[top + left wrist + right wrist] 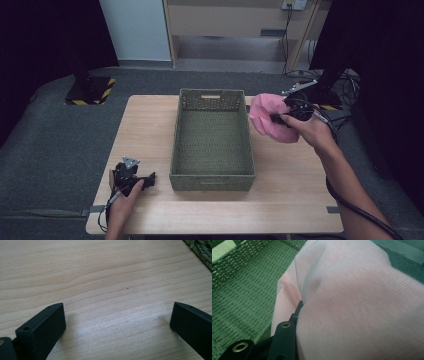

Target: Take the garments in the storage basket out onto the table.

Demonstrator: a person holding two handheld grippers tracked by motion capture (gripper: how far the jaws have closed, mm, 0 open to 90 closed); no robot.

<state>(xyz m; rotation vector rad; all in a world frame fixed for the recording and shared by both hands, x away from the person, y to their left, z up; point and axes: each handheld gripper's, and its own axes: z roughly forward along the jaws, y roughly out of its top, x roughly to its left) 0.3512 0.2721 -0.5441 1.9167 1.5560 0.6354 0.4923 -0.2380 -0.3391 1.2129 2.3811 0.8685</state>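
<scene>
Pink cloth (267, 120) is hanging clamped in right gripper (280, 118), just right of green basket (212, 181); left gripper (145, 181) is resting wide open, empty.

surface (150, 130): pale wood, rectangular, visible grain, standing on the floor; grey tape tabs at its near corners.
floor (60, 125): dark grey carpet, around the surface on all sides.
stand base (90, 90): black plate with yellow-and-black hazard tape at its edges, far left on the floor, carrying a dark upright post.
second stand base (327, 97): far right, partly hidden, with similar striped tape.
curtains (45, 35): black, at left and right edges.
wall panel (135, 30): pale blue-white, behind the left stand.
wooden furniture (230, 20): light frame at the back, open below.
socket (294, 4): white, top right, cables (290, 55) hanging to the floor.
light: dim, even.
</scene>
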